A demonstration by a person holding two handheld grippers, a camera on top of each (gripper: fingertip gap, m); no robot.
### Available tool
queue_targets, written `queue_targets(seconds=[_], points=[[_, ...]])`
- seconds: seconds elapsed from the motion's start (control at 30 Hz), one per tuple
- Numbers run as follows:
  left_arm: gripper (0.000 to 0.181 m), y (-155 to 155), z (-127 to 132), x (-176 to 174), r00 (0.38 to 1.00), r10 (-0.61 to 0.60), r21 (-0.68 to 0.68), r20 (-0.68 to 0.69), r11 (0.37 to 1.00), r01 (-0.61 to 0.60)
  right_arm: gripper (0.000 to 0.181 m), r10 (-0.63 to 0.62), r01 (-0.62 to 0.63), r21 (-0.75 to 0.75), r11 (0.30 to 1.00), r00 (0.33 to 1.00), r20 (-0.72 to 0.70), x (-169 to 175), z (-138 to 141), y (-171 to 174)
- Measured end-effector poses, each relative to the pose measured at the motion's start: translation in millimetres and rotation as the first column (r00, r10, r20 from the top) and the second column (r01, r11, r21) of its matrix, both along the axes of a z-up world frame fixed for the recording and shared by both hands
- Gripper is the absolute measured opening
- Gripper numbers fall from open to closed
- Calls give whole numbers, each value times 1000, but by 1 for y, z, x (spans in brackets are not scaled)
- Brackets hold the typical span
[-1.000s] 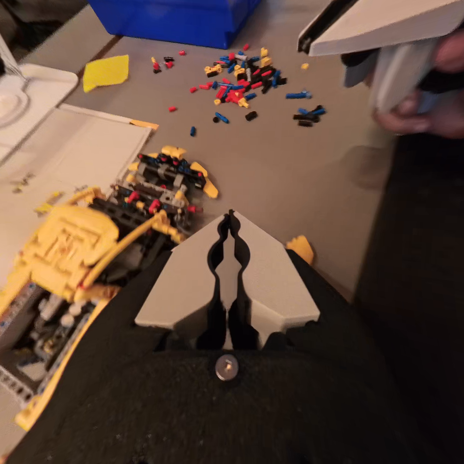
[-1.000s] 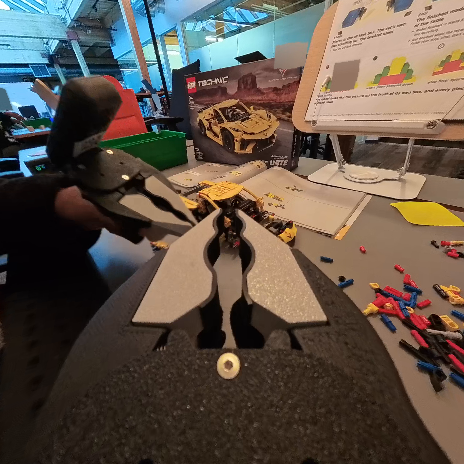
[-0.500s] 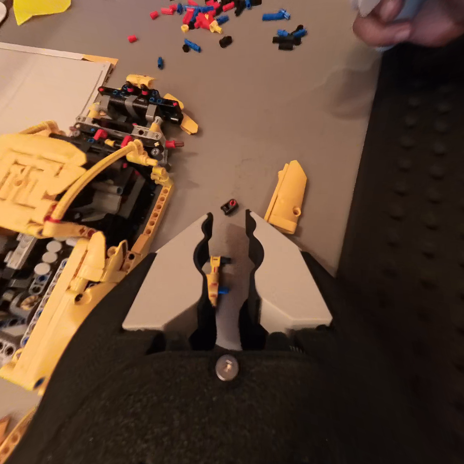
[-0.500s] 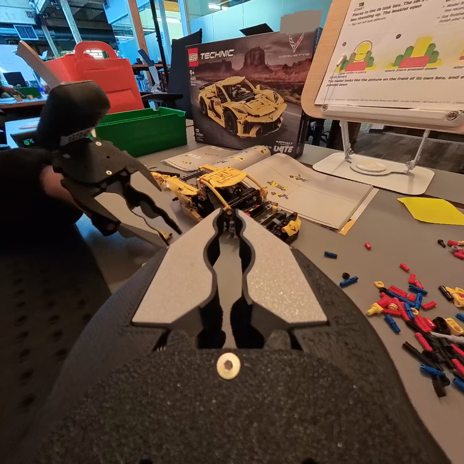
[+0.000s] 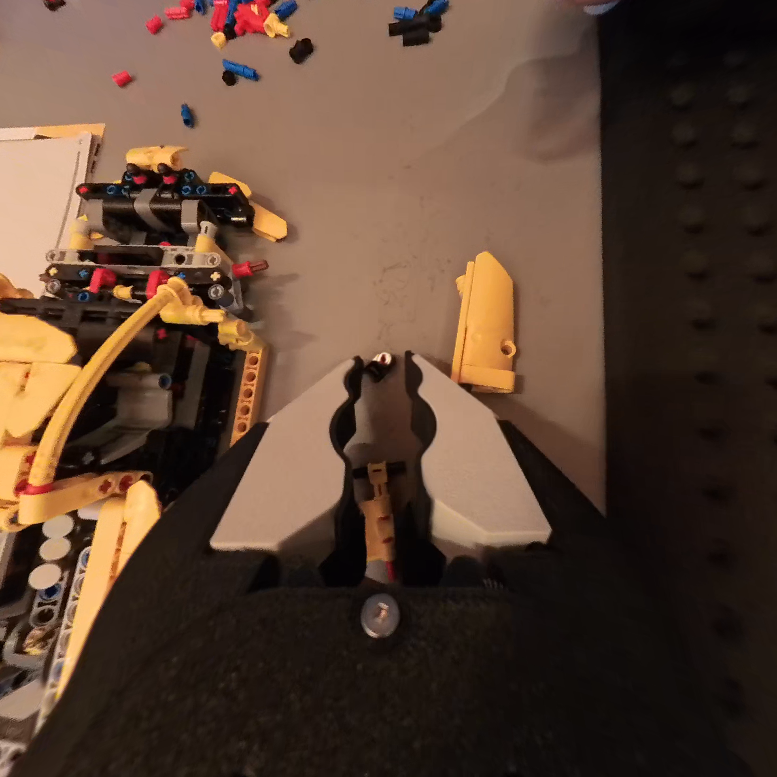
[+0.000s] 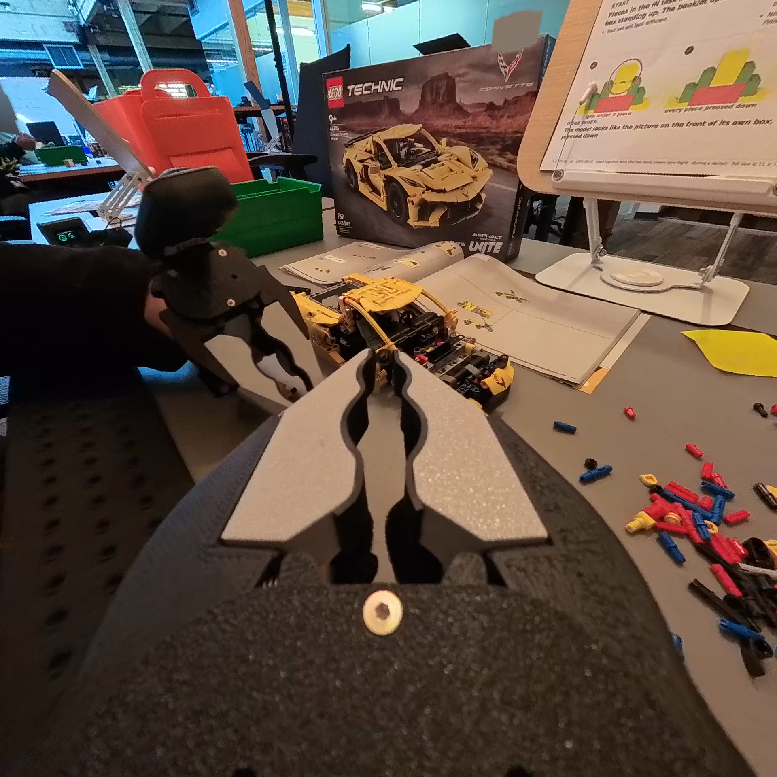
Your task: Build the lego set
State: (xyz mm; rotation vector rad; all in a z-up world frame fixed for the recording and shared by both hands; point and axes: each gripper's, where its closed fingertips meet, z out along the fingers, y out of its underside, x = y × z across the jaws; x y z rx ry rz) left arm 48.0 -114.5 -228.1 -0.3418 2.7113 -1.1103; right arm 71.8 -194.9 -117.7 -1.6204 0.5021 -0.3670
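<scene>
The half-built yellow lego car (image 5: 126, 336) (image 6: 403, 332) stands on the grey table. My left gripper (image 5: 382, 359) points down at the table, open, with its tips on either side of a small black-and-red piece (image 5: 380, 366) lying there. A yellow panel piece (image 5: 485, 328) lies just right of its right finger. A small yellow sub-assembly (image 5: 378, 504) lies on the table below the fingers. The left gripper also shows in the right wrist view (image 6: 294, 393). My right gripper (image 6: 383, 355) hovers in front of the car, jaws a narrow gap apart and empty.
Loose red, blue, black and yellow pins (image 5: 244, 21) (image 6: 706, 529) lie scattered. The set's box (image 6: 429, 147), open booklet (image 6: 525, 319), sheet stand (image 6: 643, 286), green bin (image 6: 273, 214), orange bin (image 6: 181, 126) and yellow paper (image 6: 736, 351) stand behind. A black studded mat (image 5: 689, 294) borders the table edge. One gripper's finger ends stand about 15 cm off the other's.
My left gripper has opened, tipped down and closed in on the small black-and-red piece, which now sits between its tips. The right gripper has moved slightly nearer the car.
</scene>
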Motion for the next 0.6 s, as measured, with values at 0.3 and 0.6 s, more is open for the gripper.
queue_targets(seconds=[0.3, 0.6], points=[[11, -8, 26, 11, 998, 50, -150, -33, 987, -55, 6, 16, -16, -9, 1000, 1000, -10, -2, -2, 2], [6, -12, 144, 3, 812, -188, -779, -553, 462, -424, 6, 183, -186, 110, 976, 982, 36, -22, 28, 54]])
